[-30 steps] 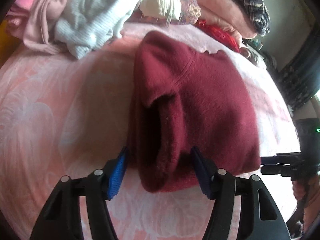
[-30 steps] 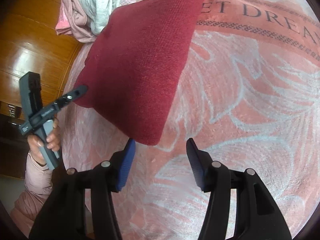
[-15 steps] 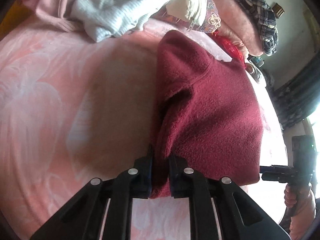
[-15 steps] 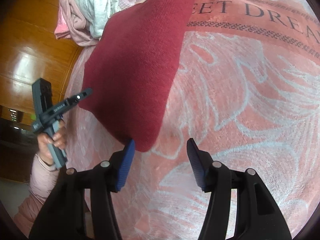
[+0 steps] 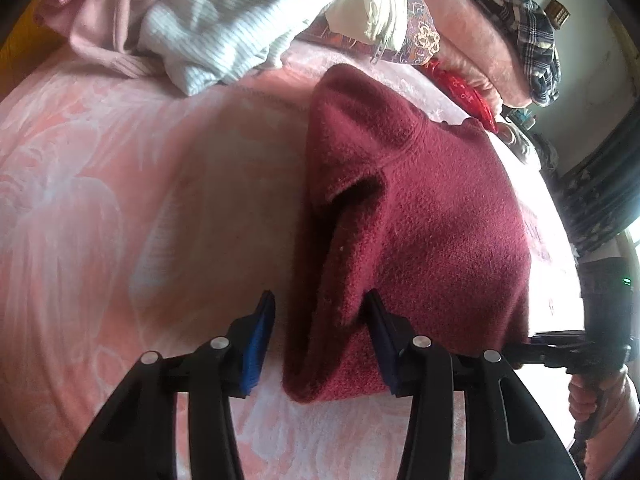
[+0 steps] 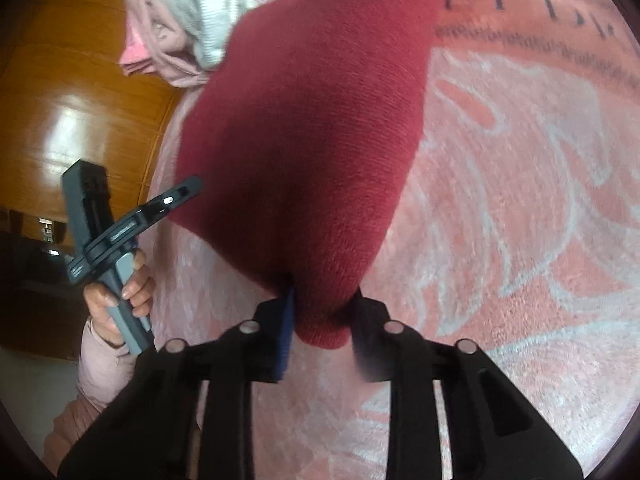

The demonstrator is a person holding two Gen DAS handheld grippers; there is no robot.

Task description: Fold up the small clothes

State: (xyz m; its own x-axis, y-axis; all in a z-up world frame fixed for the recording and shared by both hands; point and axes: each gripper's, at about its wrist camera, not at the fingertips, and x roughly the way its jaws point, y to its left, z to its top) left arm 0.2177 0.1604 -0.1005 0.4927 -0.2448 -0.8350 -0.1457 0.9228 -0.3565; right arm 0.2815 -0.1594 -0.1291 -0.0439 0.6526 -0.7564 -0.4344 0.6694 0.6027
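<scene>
While the right gripper point(image 6: 322, 320) has just been closing, its jaws now pinch the near corner of the maroon sweater point(image 5: 420, 216), cloth bunched between the pads. Looks like a hold to lift or drag that corner for the next fold.

Left gripper point(image 5: 320, 328) has just been opening. Jaws stand apart, straddling the sweater's other near corner: the right pad is against the fabric, the left pad has a gap, so no real grip. My read: it let go to re-seat its bite on the thick folded edge.

Sweater lies flat on the pink bed blanket point(image 5: 120, 200), running straight ahead of both grippers, already folded narrow with a sleeve tucked over. Its far end points toward the pile of unfolded clothes point(image 5: 224, 28) beyond the left gripper. In the right view the left gripper sits off to the left of the sweater's edge, held in a hand point(image 6: 120, 300).
</scene>
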